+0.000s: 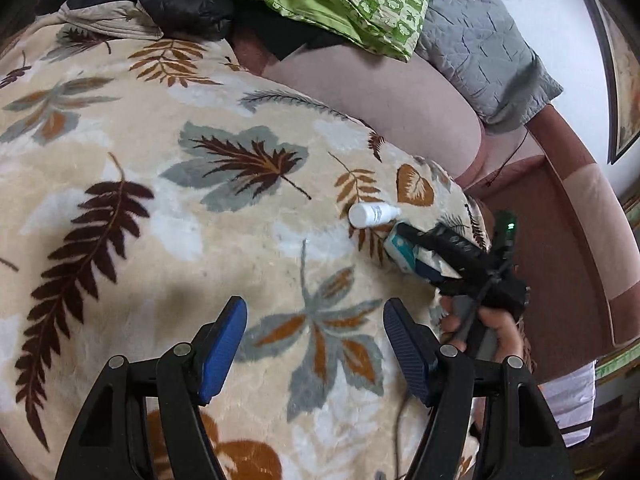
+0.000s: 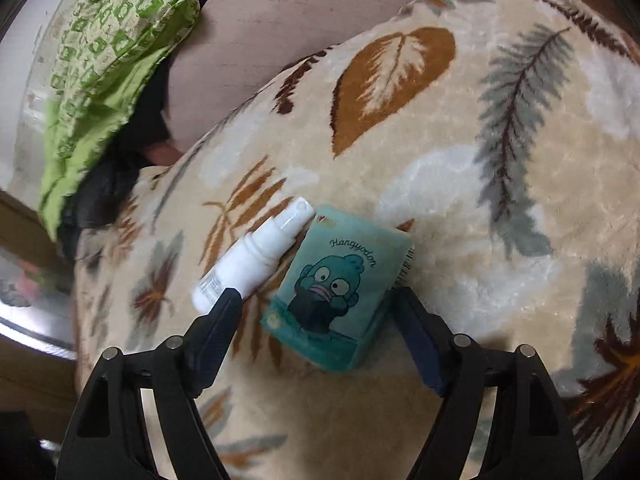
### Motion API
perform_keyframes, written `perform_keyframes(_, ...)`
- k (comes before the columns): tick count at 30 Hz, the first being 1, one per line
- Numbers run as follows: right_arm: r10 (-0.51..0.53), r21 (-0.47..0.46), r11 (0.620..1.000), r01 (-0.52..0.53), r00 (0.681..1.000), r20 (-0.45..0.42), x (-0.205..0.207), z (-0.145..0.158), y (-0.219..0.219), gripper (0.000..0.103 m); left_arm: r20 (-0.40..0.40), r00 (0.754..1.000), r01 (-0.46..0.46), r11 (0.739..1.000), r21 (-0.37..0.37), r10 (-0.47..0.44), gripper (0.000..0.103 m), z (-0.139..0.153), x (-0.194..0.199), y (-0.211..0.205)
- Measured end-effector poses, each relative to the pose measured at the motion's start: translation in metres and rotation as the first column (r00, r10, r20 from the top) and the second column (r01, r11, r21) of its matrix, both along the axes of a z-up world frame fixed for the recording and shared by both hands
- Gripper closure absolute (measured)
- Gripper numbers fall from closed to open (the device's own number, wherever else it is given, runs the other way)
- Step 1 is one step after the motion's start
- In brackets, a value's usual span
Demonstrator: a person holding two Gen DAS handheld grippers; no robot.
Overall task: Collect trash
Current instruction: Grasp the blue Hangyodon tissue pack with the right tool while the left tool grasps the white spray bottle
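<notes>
The leaf-print fleece blanket [image 2: 460, 200] fills nearly everything I see, spread soft and rumpled over the bed, which is why the small things on it sit slightly sunk instead of rolling off. Up at eleven o'clock in my right view lies a green patterned pillow [image 2: 112, 48], and behind it in my left view a grey quilted cushion [image 1: 480, 40] at one o'clock; neither looks like trash, so I judge they stay. My left gripper [image 1: 316, 340] hovers over bare blanket with its blue pads well apart and nothing between them, kept free, I think, for whatever comes second. At three o'clock in that view I see my own right hand [image 1: 492, 328] on its handle, reaching toward the bed's edge. My right gripper [image 2: 316, 316] points steeply down with its fingers spread wide either side of the near end of the teal tissue pack [image 2: 340, 280], the one with the cartoon fish; the pads do not look pressed on it yet. The pack lies flat, dead centre, so straddling its narrow width makes sense. Touching its twelve o'clock corner by the cap, the white spray bottle [image 2: 256, 256] lies on its side slanting toward eight o'clock, its base just beside my left fingertip [image 2: 228, 300], close enough that closing might nudge it.
</notes>
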State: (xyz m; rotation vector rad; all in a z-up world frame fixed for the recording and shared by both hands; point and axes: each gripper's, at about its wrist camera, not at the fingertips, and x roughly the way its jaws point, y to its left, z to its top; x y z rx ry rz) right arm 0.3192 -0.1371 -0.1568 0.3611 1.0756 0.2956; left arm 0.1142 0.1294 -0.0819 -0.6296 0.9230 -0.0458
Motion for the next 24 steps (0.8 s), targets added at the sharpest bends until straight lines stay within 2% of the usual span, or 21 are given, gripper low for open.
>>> perform_keyframes(1,0.014,-0.052,0.999,-0.013,1.0,0.021,-0.001,0.002,0.006,0.03,0.0,1.0,0.005,1.0,0.011,-0.005,0.029,0.0,0.005,-0.002)
perform_keyframes(2,0.032,-0.126,0.992,-0.026,0.998,0.045,-0.003,0.004,0.013,0.048,0.002,1.0,0.011,1.0,0.027,-0.011,0.029,0.001,0.01,-0.004)
perform_keyframes(3,0.059,-0.208,0.977,-0.042,0.996,0.073,-0.004,0.003,0.019,0.053,0.005,1.0,0.015,0.999,0.051,-0.015,0.029,0.001,0.014,-0.006)
perform_keyframes(4,0.077,-0.212,0.975,-0.059,0.994,0.078,-0.003,0.001,0.017,0.054,0.01,1.0,0.018,0.997,0.082,-0.019,0.029,0.003,0.019,-0.009)
perform_keyframes(5,0.086,-0.192,0.979,-0.07,0.993,0.075,-0.003,0.001,0.012,0.062,0.017,1.0,0.02,0.991,0.13,-0.022,0.029,0.005,0.027,-0.015)
perform_keyframes(6,0.098,-0.183,0.98,-0.083,0.993,0.072,-0.003,0.002,0.006,0.066,0.022,0.999,0.022,0.989,0.143,-0.025,0.029,0.006,0.033,-0.016)
perform_keyframes(10,0.171,-0.175,0.973,-0.153,0.981,0.093,-0.024,0.014,-0.028,0.071,0.027,0.998,0.056,0.982,0.181,-0.062,0.029,0.009,0.071,-0.029)
perform_keyframes(12,0.203,-0.167,0.969,-0.182,0.972,0.116,-0.042,0.025,-0.047,0.071,0.017,0.996,0.086,0.968,0.238,-0.092,0.029,0.01,0.093,-0.04)
perform_keyframes(14,0.211,-0.157,0.969,-0.188,0.966,0.146,-0.058,0.036,-0.059,0.071,0.013,0.993,0.111,0.943,0.315,-0.122,0.029,0.01,0.111,-0.052)
perform_keyframes(17,0.194,-0.065,0.981,-0.185,0.964,0.18,-0.076,0.051,-0.081,0.071,0.004,0.982,0.172,0.893,0.417,-0.191,0.029,0.006,0.14,-0.078)
perform_keyframes(19,0.2,-0.082,0.979,-0.186,0.956,0.214,-0.082,0.059,-0.085,0.071,-0.009,0.975,0.201,0.865,0.459,-0.221,0.029,0.002,0.154,-0.094)
perform_keyframes(22,0.178,-0.065,0.984,-0.167,0.952,0.249,-0.088,0.064,-0.1,0.071,-0.071,0.962,0.256,0.775,0.578,-0.265,0.029,-0.013,0.174,-0.129)
perform_keyframes(23,0.163,-0.056,0.986,-0.154,0.955,0.248,-0.089,0.063,-0.106,0.071,-0.097,0.952,0.284,0.72,0.633,-0.29,0.029,-0.022,0.179,-0.144)
perform_keyframes(24,0.151,-0.039,0.989,-0.146,0.959,0.239,-0.089,0.06,-0.112,0.071,-0.128,0.944,0.309,0.682,0.663,-0.303,0.03,-0.03,0.184,-0.154)
